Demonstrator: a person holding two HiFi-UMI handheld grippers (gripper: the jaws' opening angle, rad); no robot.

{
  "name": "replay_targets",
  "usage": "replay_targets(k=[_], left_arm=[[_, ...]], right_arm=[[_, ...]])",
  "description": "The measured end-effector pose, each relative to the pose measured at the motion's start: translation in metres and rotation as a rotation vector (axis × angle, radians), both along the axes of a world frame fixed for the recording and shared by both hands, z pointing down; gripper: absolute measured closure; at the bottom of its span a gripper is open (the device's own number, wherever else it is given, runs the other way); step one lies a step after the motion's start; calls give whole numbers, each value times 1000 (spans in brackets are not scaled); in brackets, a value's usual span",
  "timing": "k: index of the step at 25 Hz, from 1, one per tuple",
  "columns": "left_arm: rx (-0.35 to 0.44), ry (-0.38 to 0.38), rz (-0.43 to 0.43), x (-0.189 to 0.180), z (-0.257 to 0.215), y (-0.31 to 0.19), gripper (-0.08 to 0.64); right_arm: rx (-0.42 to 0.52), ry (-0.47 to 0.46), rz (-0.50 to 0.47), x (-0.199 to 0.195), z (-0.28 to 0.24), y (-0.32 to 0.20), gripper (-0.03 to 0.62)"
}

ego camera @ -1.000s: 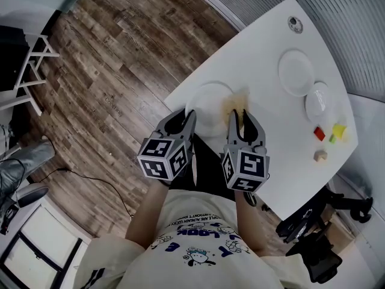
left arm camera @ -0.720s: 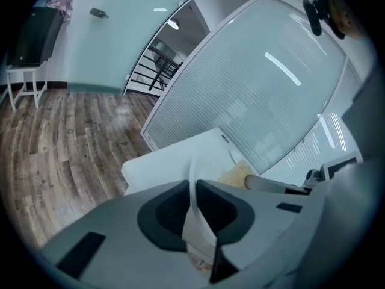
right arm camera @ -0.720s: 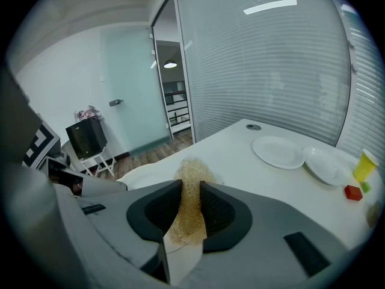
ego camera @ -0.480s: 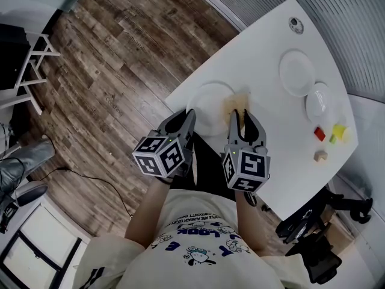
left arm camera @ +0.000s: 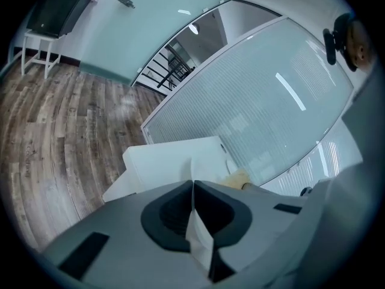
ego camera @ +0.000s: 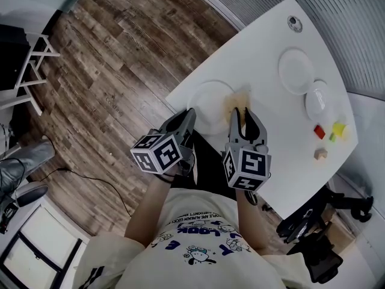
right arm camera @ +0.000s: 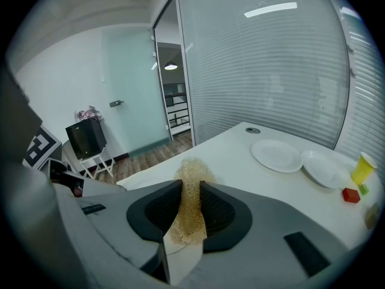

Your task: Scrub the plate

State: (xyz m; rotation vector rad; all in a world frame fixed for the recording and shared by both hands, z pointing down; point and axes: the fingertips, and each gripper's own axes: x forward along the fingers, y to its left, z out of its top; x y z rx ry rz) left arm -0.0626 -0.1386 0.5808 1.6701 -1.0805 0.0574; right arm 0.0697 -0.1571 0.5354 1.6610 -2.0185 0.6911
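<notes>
Right gripper (ego camera: 240, 118) clamped on gold scourer (right arm camera: 191, 191), at 3 o'clock rim of plate (ego camera: 209, 101) on desk (ego camera: 264, 59). Left gripper (ego camera: 187, 120) jaws together, empty, at plate's 7 o'clock. Best: press scourer flat, circle toward 9 o'clock, brace rim against sliding.

Floor: brown wood planks (ego camera: 120, 53), with a thin black cord (ego camera: 84, 176) lying on them.
Table: a white table (ego camera: 258, 59) with a round corner stands on the wood floor.
Wall: a big grey glass wall with thin stripes (right arm camera: 264, 71) runs just beside the table.
Door: a pale green glass door (right arm camera: 129, 89) is far off.
Furniture: a small white stand (right arm camera: 98, 159) holds a black box (right arm camera: 85, 138), near the door.
Light: a long bright strip (right arm camera: 271, 9) shines up high, and a round lamp (right arm camera: 171, 67) glows next to the door.
</notes>
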Motion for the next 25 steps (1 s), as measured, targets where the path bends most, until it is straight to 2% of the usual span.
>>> replay_targets(k=[12,25], left_arm=[[1,99,-35,4,-14,-2,532],[66,190,-27,13,-56,-16,532]], right_arm=[[40,-5,32,6,-18,2,500],[150,-11,79,13,-70,-8,500]])
